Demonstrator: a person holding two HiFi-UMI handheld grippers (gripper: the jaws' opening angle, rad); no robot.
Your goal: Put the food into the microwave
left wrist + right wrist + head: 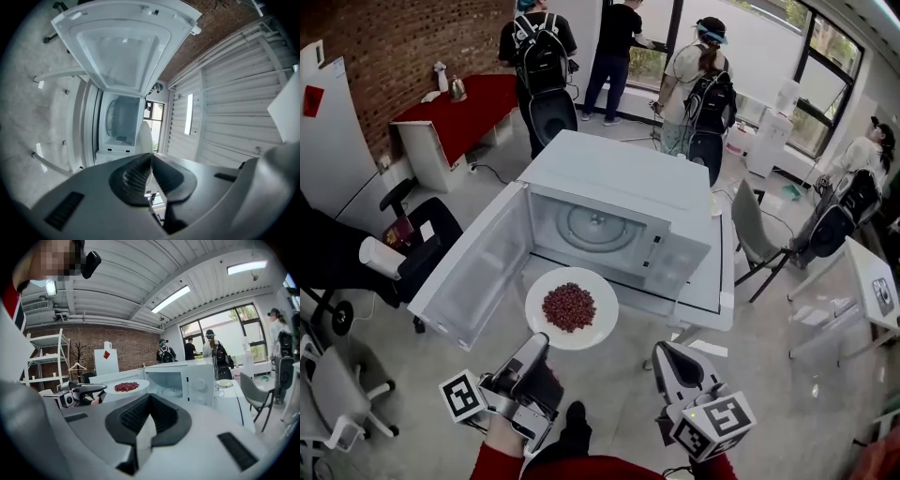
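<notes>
Right now 1 heap of red food point(569, 307) sits on 1 white plate point(602, 328), held just in front of the 1 microwave point(619, 183), whose door point(473, 272) is swung wide. Left gripper point(542, 342): jaws clenched on the plate's near rim. Right gripper point(661, 352): jaws pressed together w/ nothing between, near the surface point(724, 281) edge. 4 people point(542, 56) in bkgd.
</notes>
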